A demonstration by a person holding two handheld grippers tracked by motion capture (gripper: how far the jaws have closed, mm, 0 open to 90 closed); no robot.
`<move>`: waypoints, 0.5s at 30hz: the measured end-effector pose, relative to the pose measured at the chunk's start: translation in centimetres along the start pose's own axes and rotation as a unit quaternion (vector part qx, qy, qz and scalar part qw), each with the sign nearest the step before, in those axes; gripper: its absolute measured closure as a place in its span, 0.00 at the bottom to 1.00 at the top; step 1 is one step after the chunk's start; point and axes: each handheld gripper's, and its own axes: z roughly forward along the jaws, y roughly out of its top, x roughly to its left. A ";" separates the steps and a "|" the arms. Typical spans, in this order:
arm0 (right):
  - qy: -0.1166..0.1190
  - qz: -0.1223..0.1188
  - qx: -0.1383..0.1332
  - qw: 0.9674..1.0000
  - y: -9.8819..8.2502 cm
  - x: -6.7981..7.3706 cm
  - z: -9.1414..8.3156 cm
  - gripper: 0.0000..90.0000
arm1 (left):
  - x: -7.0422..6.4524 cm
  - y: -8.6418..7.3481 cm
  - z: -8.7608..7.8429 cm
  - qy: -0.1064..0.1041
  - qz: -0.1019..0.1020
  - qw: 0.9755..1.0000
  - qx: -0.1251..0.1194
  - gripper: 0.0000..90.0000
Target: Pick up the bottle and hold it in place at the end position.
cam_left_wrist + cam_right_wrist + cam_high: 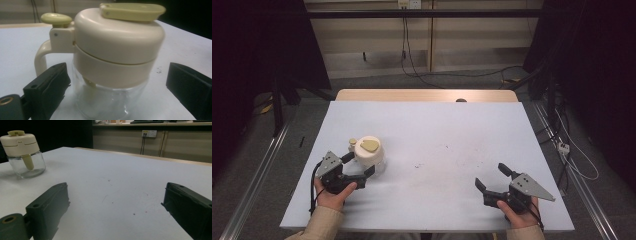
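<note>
The broad pale grey-blue tabletop carries one jar and two grippers. In the high view its far wooden edge shows, with a grey floor, dark cables and a wall socket behind; the right gripper view shows a wooden counter with a socket across the room instead.

The one glass jar with a cream plastic lid and cream side handle stands upright on the left part of the tabletop, near the person's side. The high view gives the lid from above, with a yellow-green flap lying on top. The left gripper view shows what the high view cannot: the clear glass wall under the lid, the looped handle at the jar's left, and a round yellow-green button atop the hinge. The right gripper view catches the jar from afar at its upper left, with a cream piece hanging down inside the glass.

The black left gripper, held in the person's left hand, has its jaws wide apart on either side of the jar's glass body. In the left gripper view the left jaw stands just beside the glass, and I cannot tell whether it touches; the right jaw is clear of it.

The black right gripper, in the right hand, rests low over the right part of the tabletop, well apart from the jar, jaws spread wide with bare tabletop between them.
</note>
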 end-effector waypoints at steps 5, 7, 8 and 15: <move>0.000 -0.001 -0.001 1.000 0.0 0.0 0.1 0.06 | -0.1 0.2 0.8 0.014 0.004 1.000 0.008 0.04; -0.001 -0.001 -0.001 1.000 0.0 0.0 0.1 0.06 | -0.2 0.2 1.1 0.018 0.004 1.000 0.014 0.04; 0.000 0.002 -0.001 1.000 0.0 0.0 0.1 0.06 | -0.3 0.2 1.3 0.016 0.006 1.000 0.017 0.04; 0.000 0.001 -0.002 1.000 0.0 0.0 0.1 0.07 | -0.6 0.3 2.0 0.036 0.011 0.999 0.016 0.04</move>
